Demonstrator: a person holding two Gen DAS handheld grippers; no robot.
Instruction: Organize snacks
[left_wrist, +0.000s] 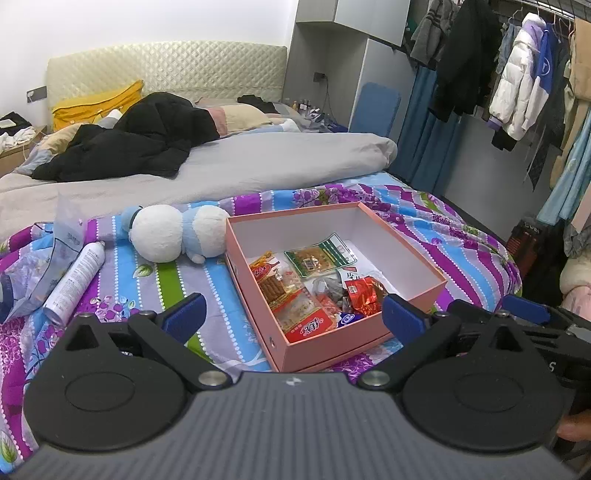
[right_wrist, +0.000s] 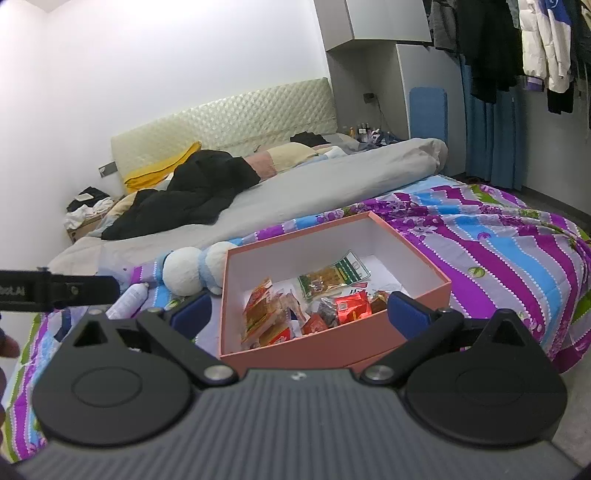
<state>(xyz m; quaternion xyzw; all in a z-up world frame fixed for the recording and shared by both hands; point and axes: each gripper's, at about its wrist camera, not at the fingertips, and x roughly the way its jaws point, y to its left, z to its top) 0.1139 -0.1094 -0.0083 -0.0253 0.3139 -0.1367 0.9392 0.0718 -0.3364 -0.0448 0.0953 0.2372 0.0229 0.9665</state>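
Note:
A pink open box stands on the striped bedspread and holds several snack packets: a green-edged packet, orange biscuit packs and a red foil packet. My left gripper is open and empty, held just before the box's near corner. In the right wrist view the same box with its snacks lies ahead. My right gripper is open and empty, its blue fingertips either side of the box's near wall. The right gripper also shows in the left wrist view.
A white and blue plush toy, a white spray can and a clear plastic bag lie left of the box. A grey duvet and black jacket lie behind. Clothes hang at right. The left gripper's body shows at left.

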